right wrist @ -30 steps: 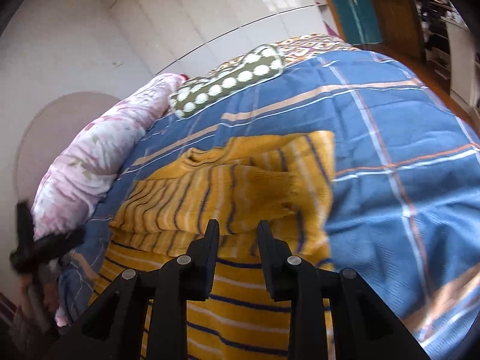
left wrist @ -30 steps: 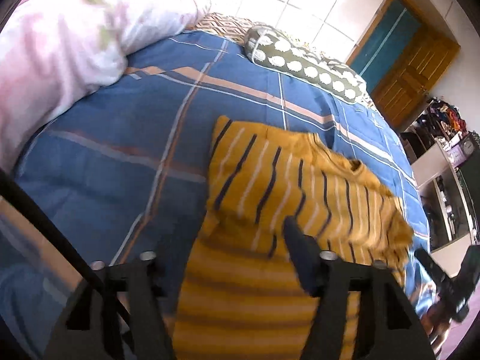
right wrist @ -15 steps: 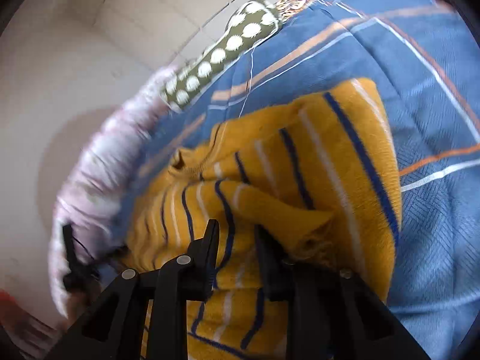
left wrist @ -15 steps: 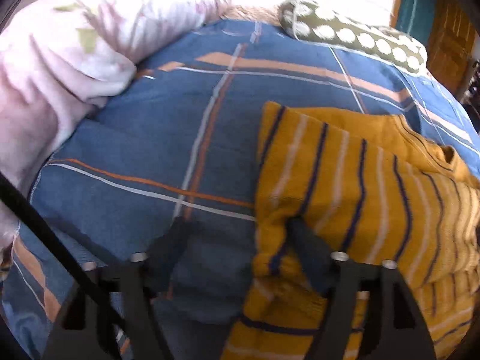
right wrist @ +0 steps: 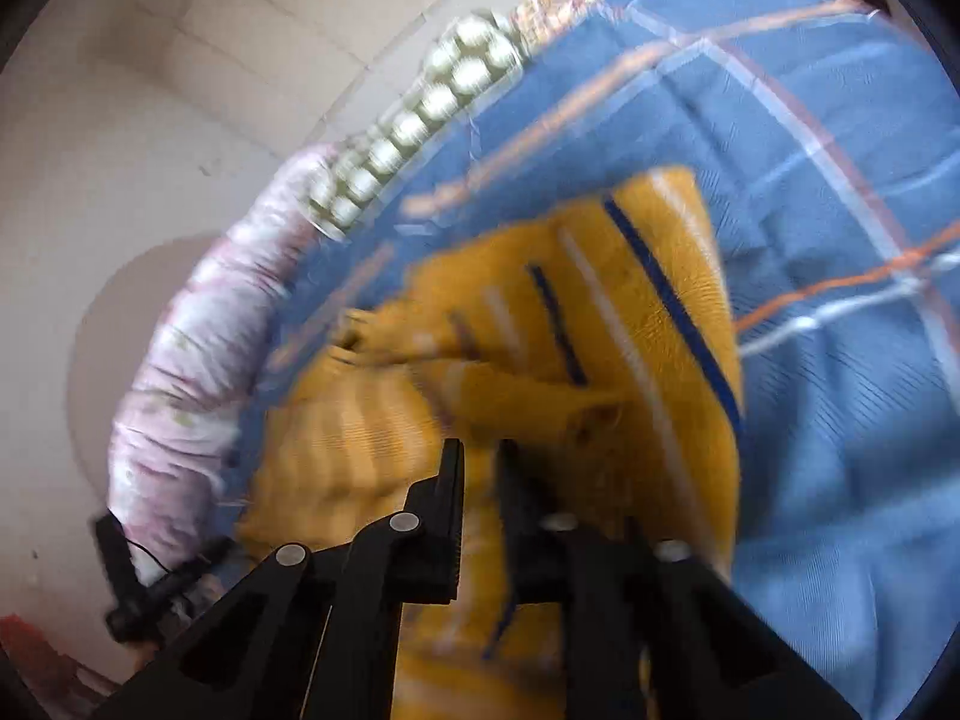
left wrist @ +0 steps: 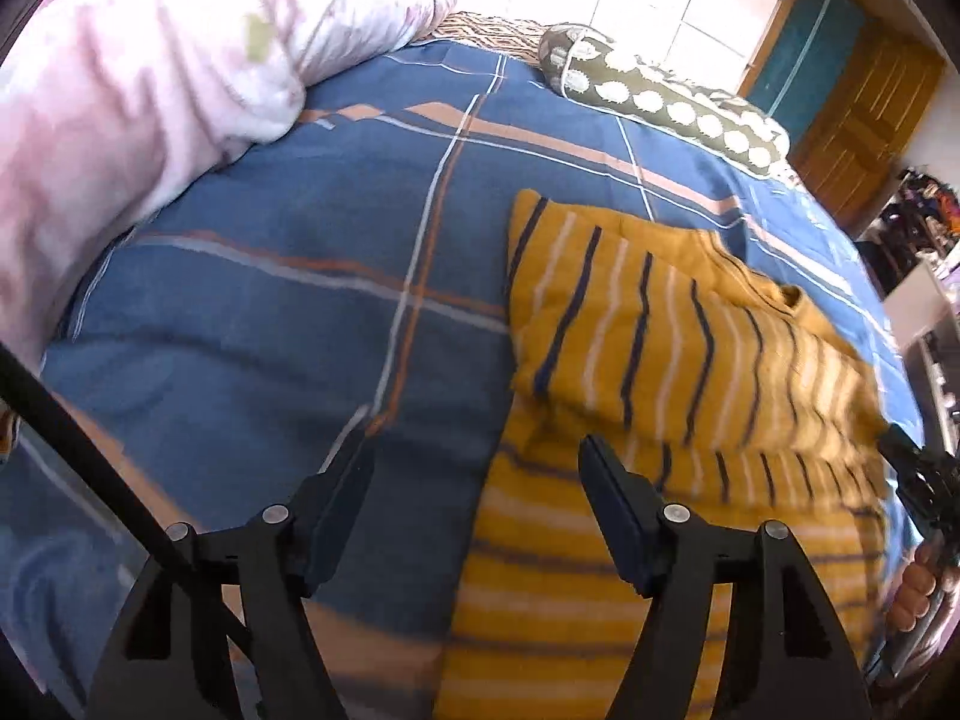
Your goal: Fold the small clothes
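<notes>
Pulling my left gripper (left wrist: 477, 468) back off the striped sweater (left wrist: 678, 348), jaws wide and empty over its left edge, my right gripper (right wrist: 480, 468) nearly closed, grip unclear, sweater mid-bedspread (left wrist: 270, 312), sleeves folded in.

The right gripper (right wrist: 480, 456) is hanging over a mustard-yellow striped sweater (right wrist: 630, 312), its jaws nearly closed with yellow knit showing in the narrow gap; motion blur is hiding whether they are pinching it. The sweater is lying on a blue plaid bedsheet (right wrist: 840, 390). A pink floral pillow (right wrist: 192, 372) and a green bolster with white dots (right wrist: 414, 126) are resting along the far edge.
</notes>
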A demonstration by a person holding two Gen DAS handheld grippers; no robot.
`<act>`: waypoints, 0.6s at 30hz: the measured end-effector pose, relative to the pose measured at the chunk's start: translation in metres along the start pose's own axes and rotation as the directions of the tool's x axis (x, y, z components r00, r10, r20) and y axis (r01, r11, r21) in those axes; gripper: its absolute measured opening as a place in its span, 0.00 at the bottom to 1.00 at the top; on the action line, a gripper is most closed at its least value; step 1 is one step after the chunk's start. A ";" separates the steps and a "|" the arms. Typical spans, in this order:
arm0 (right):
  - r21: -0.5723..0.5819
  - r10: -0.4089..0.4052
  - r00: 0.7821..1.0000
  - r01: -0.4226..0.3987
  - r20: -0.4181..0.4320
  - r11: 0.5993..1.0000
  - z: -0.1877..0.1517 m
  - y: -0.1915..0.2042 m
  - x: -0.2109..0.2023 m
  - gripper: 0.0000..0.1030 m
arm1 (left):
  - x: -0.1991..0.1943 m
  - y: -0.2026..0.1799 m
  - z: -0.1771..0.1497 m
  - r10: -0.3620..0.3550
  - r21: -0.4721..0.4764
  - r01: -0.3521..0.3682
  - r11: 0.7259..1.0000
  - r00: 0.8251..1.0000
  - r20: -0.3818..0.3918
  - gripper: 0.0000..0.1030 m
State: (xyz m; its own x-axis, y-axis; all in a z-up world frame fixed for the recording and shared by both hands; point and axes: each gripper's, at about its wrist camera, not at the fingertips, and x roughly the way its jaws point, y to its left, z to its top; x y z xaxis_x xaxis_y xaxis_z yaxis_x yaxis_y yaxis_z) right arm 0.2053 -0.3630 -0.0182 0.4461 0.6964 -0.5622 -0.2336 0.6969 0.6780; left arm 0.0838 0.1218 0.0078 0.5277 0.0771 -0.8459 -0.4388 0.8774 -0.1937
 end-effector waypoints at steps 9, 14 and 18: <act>0.069 -0.130 0.991 0.132 -0.030 0.989 -0.077 -0.040 -0.083 0.32 | 0.033 0.021 -0.027 -0.363 -0.149 0.336 0.930 0.905 -0.223 0.71; 0.137 -0.088 0.995 0.094 -0.055 0.986 -0.107 -0.049 -0.084 0.32 | 0.026 0.028 -0.041 -0.455 -0.235 0.412 0.880 0.873 -0.173 0.75; 0.145 -0.020 0.995 0.034 -0.095 0.989 -0.130 -0.043 -0.084 0.32 | 0.010 0.030 -0.064 -0.496 -0.213 0.458 0.863 0.847 -0.189 0.69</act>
State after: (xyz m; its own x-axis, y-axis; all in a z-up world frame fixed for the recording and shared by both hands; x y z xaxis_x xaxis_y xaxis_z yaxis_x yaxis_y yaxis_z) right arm 0.0657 -0.4293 -0.0614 0.3666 0.6953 -0.6182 -0.0910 0.6881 0.7199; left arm 0.0300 0.1188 -0.0384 0.5274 -0.4594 -0.7147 -0.2920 0.6919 -0.6603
